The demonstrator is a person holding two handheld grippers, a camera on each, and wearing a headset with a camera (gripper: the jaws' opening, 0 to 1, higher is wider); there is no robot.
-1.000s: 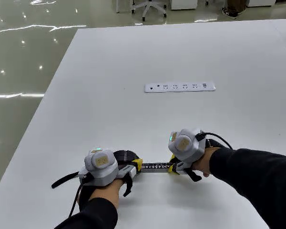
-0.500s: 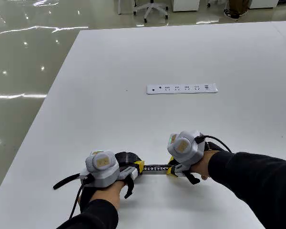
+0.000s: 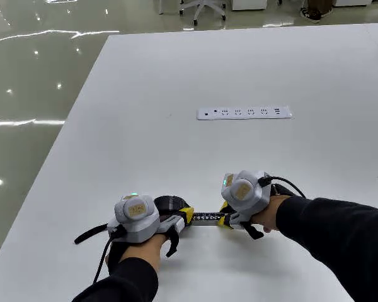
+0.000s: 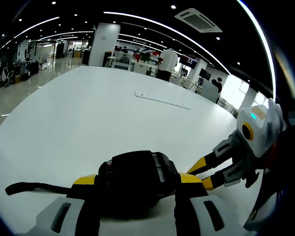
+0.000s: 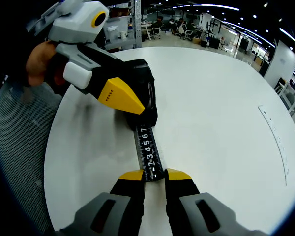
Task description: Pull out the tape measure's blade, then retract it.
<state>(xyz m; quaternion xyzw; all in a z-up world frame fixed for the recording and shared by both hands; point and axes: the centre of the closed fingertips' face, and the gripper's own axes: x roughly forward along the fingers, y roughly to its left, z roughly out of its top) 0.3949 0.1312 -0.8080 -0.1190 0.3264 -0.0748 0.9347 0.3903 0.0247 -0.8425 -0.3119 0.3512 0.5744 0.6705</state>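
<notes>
While the left gripper (image 3: pixel 180 218) clamps the black tape measure (image 3: pixel 169 204) case between its yellow-tipped jaws, the case rests on the white table (image 3: pixel 176 94) near the front edge. In the left gripper view the jaws are spread as wide as the case, one on each side, touching it. A black wrist strap (image 3: pixel 88 234) trails from the case across the table, away from the blade.

The right gripper (image 3: pixel 223 218) is just beside it, jaws narrow and pinched on the tip of the blade (image 5: pixel 147 147). Only a short length of blade is out, lying flat and straight between the two grippers, digits up to about 7 readable in the right gripper view. Both grippers are low over the table and face each other.

A white power strip (image 3: pixel 244 112) lies further back on the table, well apart. An office chair (image 3: pixel 198 6) stands beyond the far edge.
</notes>
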